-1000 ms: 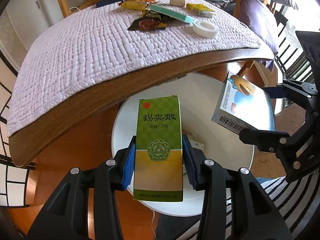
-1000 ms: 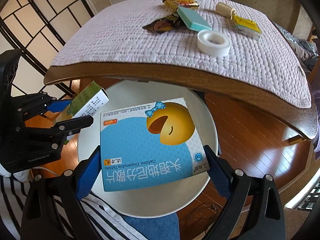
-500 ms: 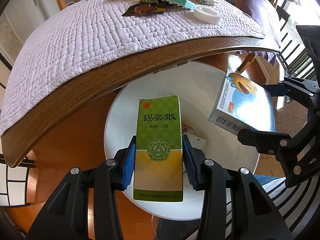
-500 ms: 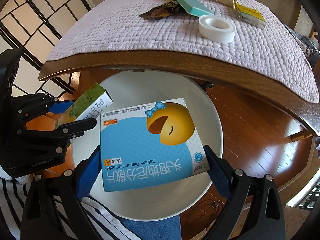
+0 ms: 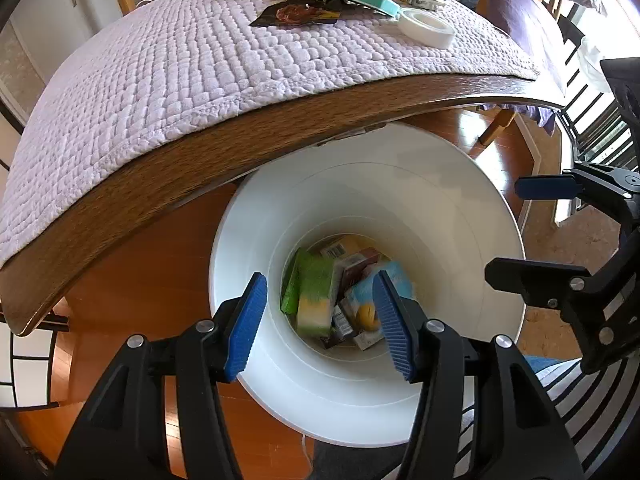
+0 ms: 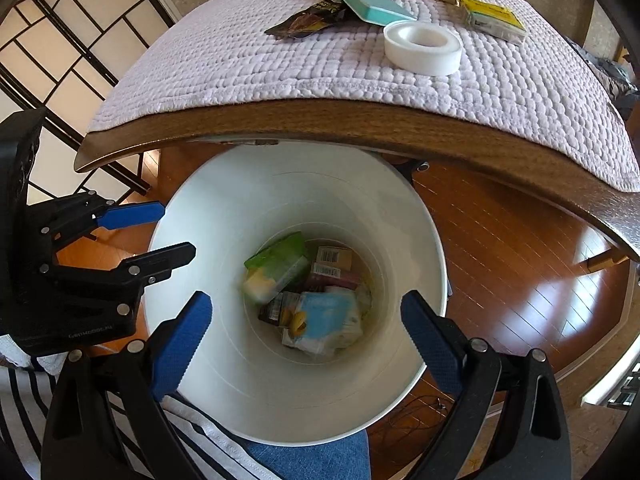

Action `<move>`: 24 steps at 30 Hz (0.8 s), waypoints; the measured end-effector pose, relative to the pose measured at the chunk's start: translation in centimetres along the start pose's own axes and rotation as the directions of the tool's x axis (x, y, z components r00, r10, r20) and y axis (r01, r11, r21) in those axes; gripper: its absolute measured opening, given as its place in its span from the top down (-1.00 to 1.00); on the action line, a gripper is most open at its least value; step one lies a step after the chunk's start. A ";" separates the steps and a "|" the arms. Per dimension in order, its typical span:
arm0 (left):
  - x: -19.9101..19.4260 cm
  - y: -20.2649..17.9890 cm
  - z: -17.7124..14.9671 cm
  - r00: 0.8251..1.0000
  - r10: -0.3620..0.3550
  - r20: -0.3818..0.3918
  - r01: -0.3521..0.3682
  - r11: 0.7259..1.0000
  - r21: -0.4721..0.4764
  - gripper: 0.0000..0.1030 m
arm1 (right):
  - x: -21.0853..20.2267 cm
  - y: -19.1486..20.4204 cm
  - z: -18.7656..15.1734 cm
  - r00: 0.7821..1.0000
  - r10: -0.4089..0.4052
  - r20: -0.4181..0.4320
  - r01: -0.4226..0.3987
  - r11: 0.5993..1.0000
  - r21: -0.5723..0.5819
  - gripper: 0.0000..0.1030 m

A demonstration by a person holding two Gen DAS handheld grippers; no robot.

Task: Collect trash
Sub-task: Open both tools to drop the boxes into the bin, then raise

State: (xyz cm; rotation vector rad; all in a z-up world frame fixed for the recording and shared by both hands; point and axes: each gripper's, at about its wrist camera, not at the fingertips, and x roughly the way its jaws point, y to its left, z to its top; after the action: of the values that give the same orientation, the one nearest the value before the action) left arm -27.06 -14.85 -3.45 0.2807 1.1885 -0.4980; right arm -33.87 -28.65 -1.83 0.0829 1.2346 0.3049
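Both tools over the white bin: left tool point(image 5: 320, 322) has its jaws apart, nothing between them; right tool point(image 6: 306, 340) same, jaws wide, nothing held. We see the left tool from the right cam point(image 6: 168, 232) at the bin's left rim and the right tool from the left cam point(image 5: 516, 228) at the right rim, well apart from each other

Bin point(image 6: 240, 208) sits on the wood floor, far rim tucked under the tabletop edge point(image 6: 360, 120); near rim just beside our striped shirt. Mouth is open and unobstructed

Green box point(image 6: 276, 272) and blue box point(image 6: 324, 316) lie at the bottom among other cartons, both blurred

On the quilted mat point(image 5: 180, 64), well back from the edge: tape roll point(image 6: 422, 48), teal box point(image 6: 372, 6), dark wrapper point(image 6: 312, 20), yellow box point(image 6: 494, 18)
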 end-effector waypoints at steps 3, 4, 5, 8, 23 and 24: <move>-0.2 0.2 -0.1 1.000 0.002 0.002 -0.002 1.000 -0.005 -0.10 | -0.4 -0.2 0.0 1.000 -0.005 0.007 0.005 1.000 0.001 -0.82; -0.4 0.2 0.0 1.000 0.002 0.005 -0.002 1.000 -0.007 -0.10 | -0.6 -0.2 0.0 1.000 -0.009 0.012 0.009 1.000 0.001 -0.82; -0.5 0.3 -0.1 1.000 0.002 0.008 -0.002 1.000 -0.008 -0.10 | -0.9 -0.3 0.1 1.000 -0.012 0.017 0.012 1.000 0.001 -0.82; -1.5 0.7 0.2 1.000 -0.003 0.027 0.003 1.000 -0.013 -0.10 | -2.4 -0.3 0.4 0.998 -0.037 0.056 0.037 0.999 0.000 -0.82; -6.9 4.1 8.1 0.969 0.026 0.246 -0.019 0.999 -0.031 -0.26 | -6.2 -3.8 5.7 0.956 -0.177 0.236 0.169 0.984 0.053 -0.62; -6.9 4.3 9.0 0.965 0.035 0.259 -0.030 0.999 -0.026 -0.30 | -5.9 -3.8 6.1 0.954 -0.180 0.240 0.172 0.984 0.056 -0.62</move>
State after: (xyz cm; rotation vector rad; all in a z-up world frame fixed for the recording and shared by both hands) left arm -19.45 -13.79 5.96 0.2083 0.9321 -0.4770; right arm -29.17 -33.32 4.76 0.0380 0.9945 0.1135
